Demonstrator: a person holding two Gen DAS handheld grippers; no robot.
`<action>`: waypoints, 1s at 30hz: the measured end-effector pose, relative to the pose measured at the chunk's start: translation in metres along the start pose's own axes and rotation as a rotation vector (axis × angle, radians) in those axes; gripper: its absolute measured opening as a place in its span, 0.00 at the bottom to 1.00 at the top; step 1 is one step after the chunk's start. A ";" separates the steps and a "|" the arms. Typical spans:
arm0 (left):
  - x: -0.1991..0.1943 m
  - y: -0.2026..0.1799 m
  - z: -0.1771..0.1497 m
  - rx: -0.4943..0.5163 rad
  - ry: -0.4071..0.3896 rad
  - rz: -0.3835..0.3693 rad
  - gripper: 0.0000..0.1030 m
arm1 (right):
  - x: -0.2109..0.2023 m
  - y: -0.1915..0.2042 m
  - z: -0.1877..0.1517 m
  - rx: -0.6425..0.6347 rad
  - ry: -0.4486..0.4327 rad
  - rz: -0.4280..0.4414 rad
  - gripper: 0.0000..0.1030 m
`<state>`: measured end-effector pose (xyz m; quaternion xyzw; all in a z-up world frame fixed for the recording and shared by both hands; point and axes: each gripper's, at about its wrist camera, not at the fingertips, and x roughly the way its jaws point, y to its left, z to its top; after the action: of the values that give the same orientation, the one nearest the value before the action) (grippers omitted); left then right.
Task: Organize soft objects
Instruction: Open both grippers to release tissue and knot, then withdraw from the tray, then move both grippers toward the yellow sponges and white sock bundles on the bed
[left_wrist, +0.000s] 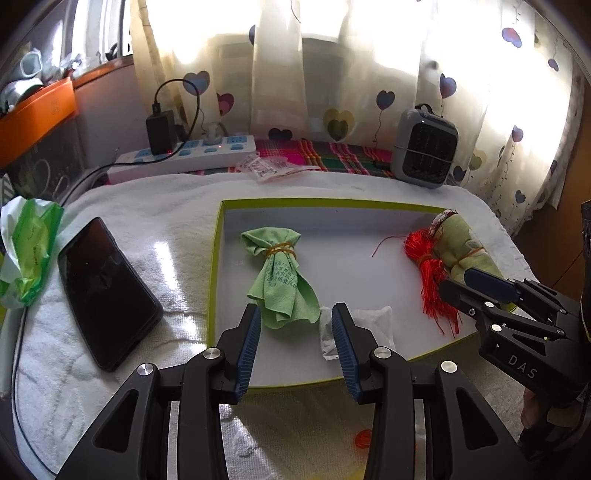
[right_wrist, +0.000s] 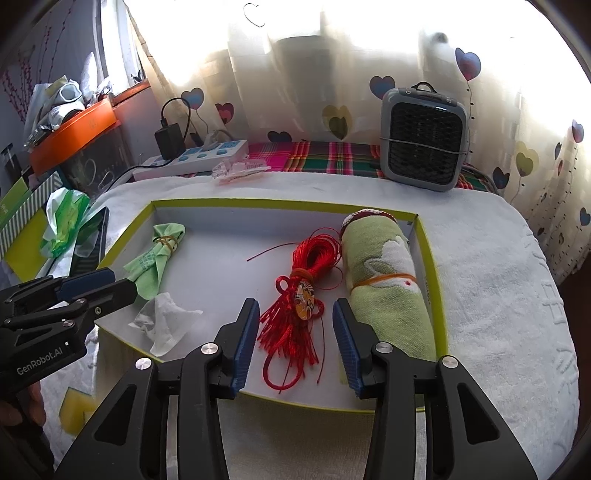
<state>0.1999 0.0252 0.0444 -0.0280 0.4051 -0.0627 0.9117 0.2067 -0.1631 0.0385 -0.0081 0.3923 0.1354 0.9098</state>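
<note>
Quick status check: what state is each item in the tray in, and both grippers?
Left gripper: open, empty.
Right gripper: open, empty.
Green cloth: bunched, rubber-banded, in the tray.
Rolled towel: rubber-banded, lying along the tray's right wall.
Red cord: coiled, bundled.
White tissue: crumpled, loose.

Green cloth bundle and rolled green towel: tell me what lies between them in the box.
The red cord bundle lies beside the rolled green towel; bare box floor reaches the green cloth bundle, per the right wrist view.

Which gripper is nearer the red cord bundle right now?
Right. The right gripper hangs open directly over the red cord bundle, its tassel between the fingers. The left gripper is open farther left, by the green cloth.
</note>
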 end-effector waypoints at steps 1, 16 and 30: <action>-0.001 0.000 -0.001 -0.003 0.000 -0.002 0.37 | -0.001 0.001 -0.001 0.001 -0.001 0.001 0.41; -0.028 0.001 -0.018 -0.017 -0.024 0.023 0.38 | -0.030 0.008 -0.015 0.006 -0.033 0.012 0.42; -0.056 0.002 -0.037 -0.008 -0.063 0.083 0.38 | -0.049 0.013 -0.032 0.014 -0.045 0.016 0.42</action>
<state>0.1356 0.0350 0.0604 -0.0168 0.3773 -0.0221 0.9257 0.1483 -0.1663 0.0531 0.0045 0.3727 0.1401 0.9173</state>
